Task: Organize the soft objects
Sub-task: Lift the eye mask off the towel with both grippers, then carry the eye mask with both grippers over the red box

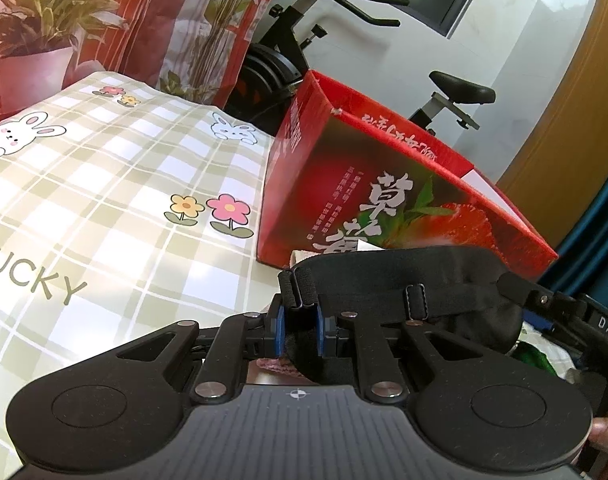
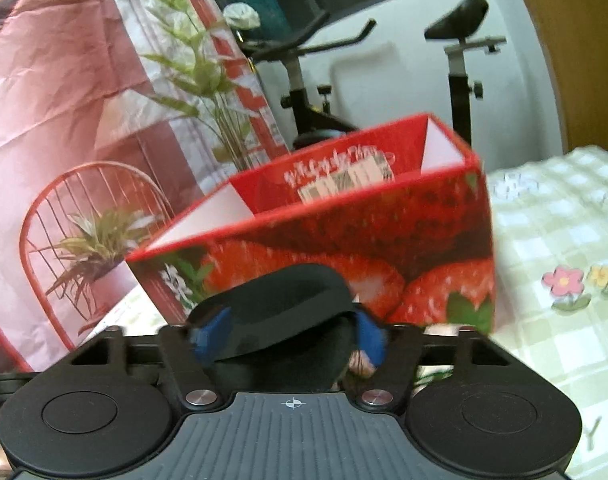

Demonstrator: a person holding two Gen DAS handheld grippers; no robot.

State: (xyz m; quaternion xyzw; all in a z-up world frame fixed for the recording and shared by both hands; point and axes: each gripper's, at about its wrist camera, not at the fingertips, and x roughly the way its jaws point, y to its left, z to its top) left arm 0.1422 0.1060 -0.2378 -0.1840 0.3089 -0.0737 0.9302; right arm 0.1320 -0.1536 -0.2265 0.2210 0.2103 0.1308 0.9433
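eye mask slung between both tongs, box straight ahead

my left gripper (image 1: 301,312) is pressed nearly together, pinching the elastic strap end of the black eye mask (image 1: 404,280). in the left wrist view the mask's long axis runs sideways from those tongs off to the right, where the right gripper's (image 2: 288,330) dark body shows at the frame edge. in the right wrist view that gripper has the padded end of the mask between its blue pads (image 2: 370,336); the picture is blurred, but the pads look to be bearing on the fabric, so i read it as a hold at a middling spread.

so the mask hangs across my front, one end in each hand, lifted off the checked tablecloth (image 1: 104,200). the red strawberry box (image 2: 324,240) sits just beyond both tongs, its near wall standing higher than the mask, its open top showing white inner walls. i judge the next move must go up and over that near rim. neither hand looks clearly closer. left of the box the cloth lies open; behind it stand an exercise bike (image 1: 344,60) and a printed backdrop (image 2: 64,100), well clear.
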